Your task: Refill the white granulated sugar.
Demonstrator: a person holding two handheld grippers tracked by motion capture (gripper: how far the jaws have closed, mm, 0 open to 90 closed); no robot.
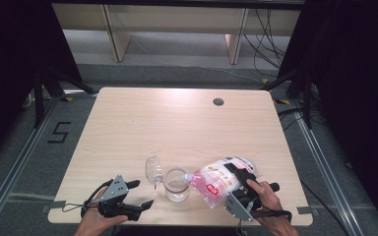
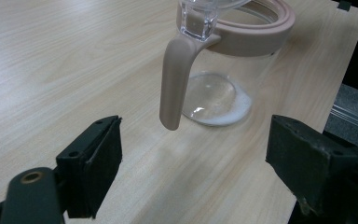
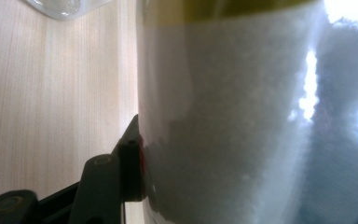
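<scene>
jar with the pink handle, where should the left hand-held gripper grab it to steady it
Probably the handle. It hangs down from the jar's pink rim, clear of the glass wall and free at its lower end, facing the open left hand-held gripper. Come straight in level, one jaw on each side of it. The glass body looks wider and slippery.

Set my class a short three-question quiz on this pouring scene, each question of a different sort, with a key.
1. True or false: the right gripper holds the bag tilted, spout toward the glass jar.
2. What stands between the open jaws of the left gripper?
A. the jar's handle
B. nothing
C. the bag
3. Fill in: the jar's clear lid is flipped ____.

Key
1. True
2. B
3. open
</scene>
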